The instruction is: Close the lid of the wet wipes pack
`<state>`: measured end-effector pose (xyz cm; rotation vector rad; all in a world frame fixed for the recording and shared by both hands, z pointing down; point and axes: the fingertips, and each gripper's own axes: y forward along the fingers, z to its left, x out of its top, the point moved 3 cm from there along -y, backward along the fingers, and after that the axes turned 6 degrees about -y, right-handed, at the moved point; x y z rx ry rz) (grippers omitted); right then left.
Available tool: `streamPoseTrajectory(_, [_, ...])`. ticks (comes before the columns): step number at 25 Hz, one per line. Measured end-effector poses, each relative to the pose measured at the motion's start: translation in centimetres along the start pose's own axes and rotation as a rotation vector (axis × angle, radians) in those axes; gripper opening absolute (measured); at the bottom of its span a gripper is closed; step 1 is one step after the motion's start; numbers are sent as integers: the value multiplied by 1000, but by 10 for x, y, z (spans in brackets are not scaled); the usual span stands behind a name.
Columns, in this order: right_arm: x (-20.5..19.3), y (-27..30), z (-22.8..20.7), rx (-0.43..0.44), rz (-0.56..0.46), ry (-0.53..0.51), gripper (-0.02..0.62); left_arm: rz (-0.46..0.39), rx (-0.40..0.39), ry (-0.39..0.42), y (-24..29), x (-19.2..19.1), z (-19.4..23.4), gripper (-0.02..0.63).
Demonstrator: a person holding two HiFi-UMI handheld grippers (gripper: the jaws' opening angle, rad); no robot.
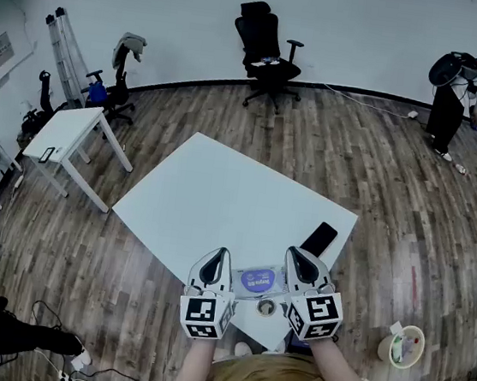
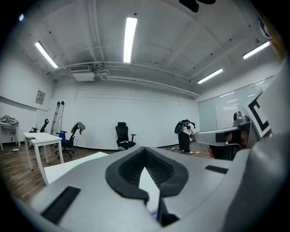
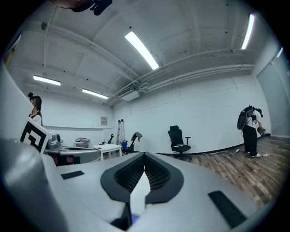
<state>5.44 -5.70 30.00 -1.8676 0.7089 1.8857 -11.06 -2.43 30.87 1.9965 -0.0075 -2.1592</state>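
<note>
- Left claw and right claw are both pinched together at the tips and grip nothing, low over the tabletop's near edge.
- Wet wipes pack lies between them, just beside each.
- Risk: an off-centre press could skid the light pack off the near edge or toward the phone.
</note>
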Motion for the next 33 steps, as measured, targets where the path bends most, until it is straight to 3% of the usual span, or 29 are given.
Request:
streamPoseTrajectory(12, [-4, 8, 7, 8, 10, -20, 8, -3, 28, -2, -3, -3, 10, -6])
streamPoseTrajectory(33, [-4, 18, 7, 35, 11, -14, 8, 43, -11, -44, 14, -22, 8, -6])
